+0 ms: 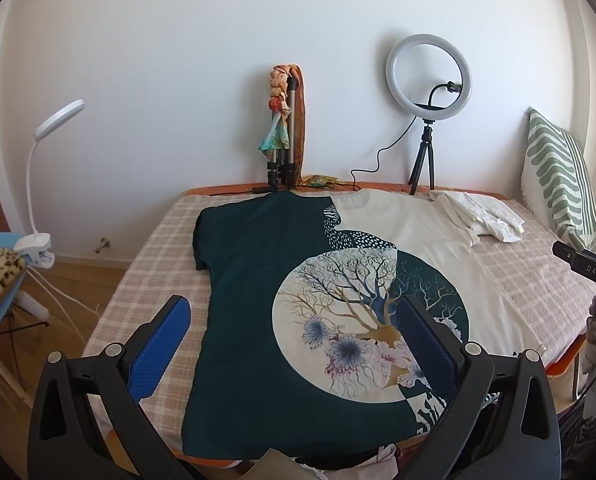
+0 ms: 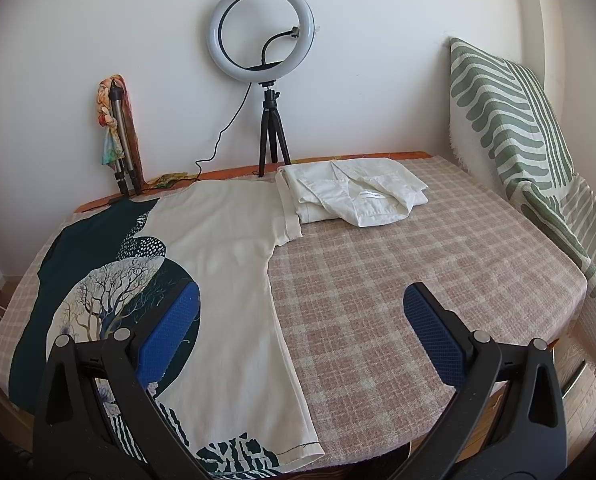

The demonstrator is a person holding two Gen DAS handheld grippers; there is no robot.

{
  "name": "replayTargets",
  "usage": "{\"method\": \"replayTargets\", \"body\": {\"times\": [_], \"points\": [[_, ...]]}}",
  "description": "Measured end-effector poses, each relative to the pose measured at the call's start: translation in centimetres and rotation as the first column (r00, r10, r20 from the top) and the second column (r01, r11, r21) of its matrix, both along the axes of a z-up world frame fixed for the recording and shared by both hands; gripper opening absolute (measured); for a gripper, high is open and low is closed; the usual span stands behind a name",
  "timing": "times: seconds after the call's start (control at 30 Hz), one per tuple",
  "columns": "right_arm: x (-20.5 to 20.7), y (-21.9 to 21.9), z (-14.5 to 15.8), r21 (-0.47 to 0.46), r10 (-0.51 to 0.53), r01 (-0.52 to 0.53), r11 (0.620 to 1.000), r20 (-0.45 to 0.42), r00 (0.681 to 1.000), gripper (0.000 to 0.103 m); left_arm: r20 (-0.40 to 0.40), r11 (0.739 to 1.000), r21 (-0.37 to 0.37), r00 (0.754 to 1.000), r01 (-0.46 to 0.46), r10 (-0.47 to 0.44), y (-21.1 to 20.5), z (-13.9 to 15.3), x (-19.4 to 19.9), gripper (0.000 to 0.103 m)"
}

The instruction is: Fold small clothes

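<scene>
Fingers on the left gripper (image 1: 294, 340) stand wide apart, clamping nothing, above the spread t-shirt (image 1: 282, 280); the right gripper (image 2: 302, 332) is equally spread and empty over the shirt's cream edge. The shirt lies flat on the checked cloth (image 2: 418, 280). Best to pinch one layer at each side hem and lift evenly, I judge. A clip lamp (image 1: 38, 184), tripod (image 1: 284, 140), ring light (image 2: 262, 28), folded white shirt (image 2: 354, 196) and striped cushion (image 2: 510, 120) line the wall

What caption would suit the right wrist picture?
Open right gripper hovers above a spread printed T-shirt, folded white shirt behind.
</scene>
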State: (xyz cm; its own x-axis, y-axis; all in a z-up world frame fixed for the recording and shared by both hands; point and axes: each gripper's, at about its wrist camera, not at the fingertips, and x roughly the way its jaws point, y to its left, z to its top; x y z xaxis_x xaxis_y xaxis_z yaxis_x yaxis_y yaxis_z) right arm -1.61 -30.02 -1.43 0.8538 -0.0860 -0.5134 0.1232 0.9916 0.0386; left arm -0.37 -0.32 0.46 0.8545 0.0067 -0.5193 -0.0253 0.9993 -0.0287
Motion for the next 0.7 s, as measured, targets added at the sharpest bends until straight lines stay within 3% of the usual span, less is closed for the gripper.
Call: {"method": "replayTargets", "body": {"times": [0.7], "points": [[0.16,0.45,-0.06,0.003,0.002,-0.002,1.000,-0.001,1.000,0.103,-0.009,1.000,-0.002,1.000,-0.005,0.005,0.35,-0.12,0.26,0.102]]}}
